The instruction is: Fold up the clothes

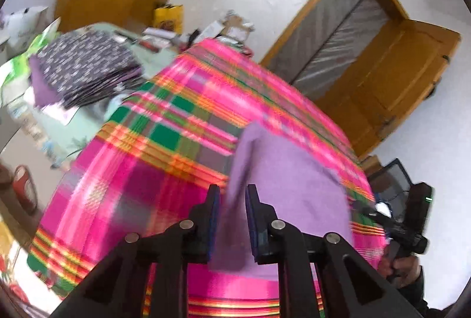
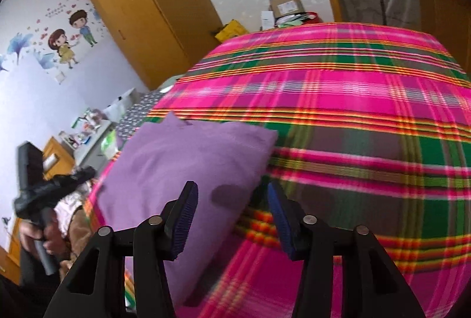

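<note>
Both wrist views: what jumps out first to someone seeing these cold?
The loud pink, green and orange plaid bedspread fills most of both views. On it lies a folded purple cloth, close in front of both grippers; in the left wrist view a raised edge of it stands between the fingers of the left gripper. The right gripper hangs open over the cloth's near right corner.

- Motion blur smears the left wrist view; we cannot tell whether the left gripper's (image 1: 233, 218) pads press the folded lilac cloth (image 1: 291, 179) between them.
- The pink plaid bedspread's (image 2: 368, 100) near edge is cut off.
</note>
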A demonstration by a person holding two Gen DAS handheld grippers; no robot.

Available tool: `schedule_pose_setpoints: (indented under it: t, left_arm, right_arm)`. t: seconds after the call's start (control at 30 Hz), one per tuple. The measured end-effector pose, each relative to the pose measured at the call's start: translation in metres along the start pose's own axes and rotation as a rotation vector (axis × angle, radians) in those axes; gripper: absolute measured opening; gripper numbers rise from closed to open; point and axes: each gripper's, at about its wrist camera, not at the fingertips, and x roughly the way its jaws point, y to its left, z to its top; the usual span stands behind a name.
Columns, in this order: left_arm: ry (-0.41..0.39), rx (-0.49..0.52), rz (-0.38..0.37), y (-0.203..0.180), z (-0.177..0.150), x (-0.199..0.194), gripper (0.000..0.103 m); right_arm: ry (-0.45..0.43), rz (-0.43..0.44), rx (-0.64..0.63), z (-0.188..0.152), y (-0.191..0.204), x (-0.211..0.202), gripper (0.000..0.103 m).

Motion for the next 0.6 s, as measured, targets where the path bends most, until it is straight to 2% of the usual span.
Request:
schedule_pose_setpoints:
  t: [0.13,0.3,0.47,0.57,0.6]
  left_arm:
    - [0.089,0.096,-0.083,-0.035,-0.010,0.032,0.017]
    - [0.176,0.163,-0.072,-0.059,-0.028,0.063,0.017]
    - [0.174,0.231,-0.068,-0.079,-0.038,0.067,0.017]
    - [0.174,0.273,-0.074,-0.089,-0.044,0.069,0.017]
    - [0.179,0.287,-0.073,-0.089,-0.046,0.072,0.017]
  right_arm:
    - [0.004,-0.012,0.021,0.007,-0.017,0.007,0.034]
    - [0.033,0.113,0.154,0.022,-0.047,0.020,0.032]
    - [0.092,0.242,0.270,0.033,-0.063,0.039,0.032]
    - [0.132,0.275,0.321,0.034,-0.068,0.050,0.032]
    - [0.145,0.286,0.338,0.034,-0.070,0.054,0.029]
